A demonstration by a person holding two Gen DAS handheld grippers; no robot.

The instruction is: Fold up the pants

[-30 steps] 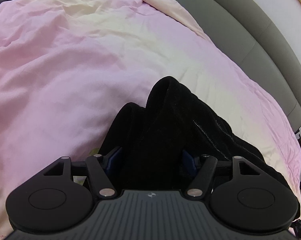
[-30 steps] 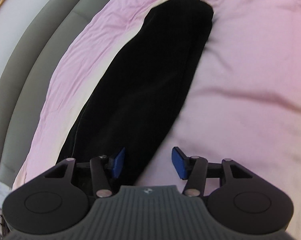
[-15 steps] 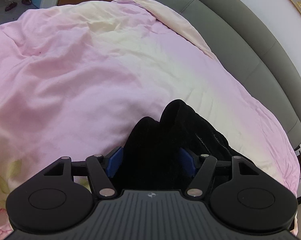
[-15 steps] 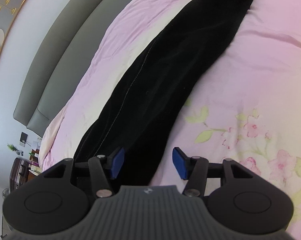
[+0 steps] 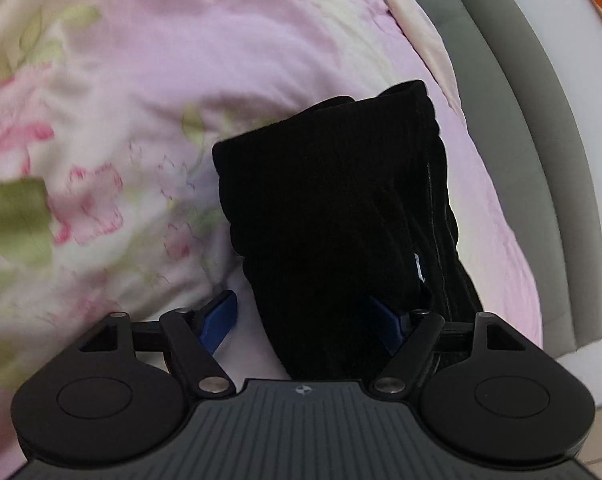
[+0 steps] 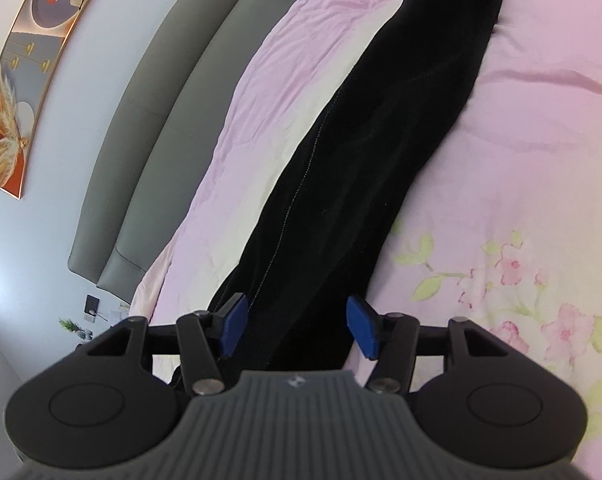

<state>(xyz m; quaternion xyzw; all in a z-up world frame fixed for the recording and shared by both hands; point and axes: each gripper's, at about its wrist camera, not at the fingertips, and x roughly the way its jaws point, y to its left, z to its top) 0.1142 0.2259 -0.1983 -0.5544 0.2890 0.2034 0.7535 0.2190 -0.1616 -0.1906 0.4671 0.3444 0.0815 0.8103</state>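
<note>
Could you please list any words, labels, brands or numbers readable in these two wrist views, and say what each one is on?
No readable text.
Left gripper body: small round emblem, no letters.
Right gripper body: same emblem, blurred.
Black pants: small white-blue tag, too small to read.
Wall painting: figures, no words.

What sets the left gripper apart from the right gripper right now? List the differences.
The left gripper has its blue-padded fingers spread wide and opening, with a gap beside the black pants; the right gripper is narrower. The left gripper's pants end looks bunched and doubled over on the pink floral duvet; the right gripper's end stretches out long and flat. Both straddle the pants.
</note>
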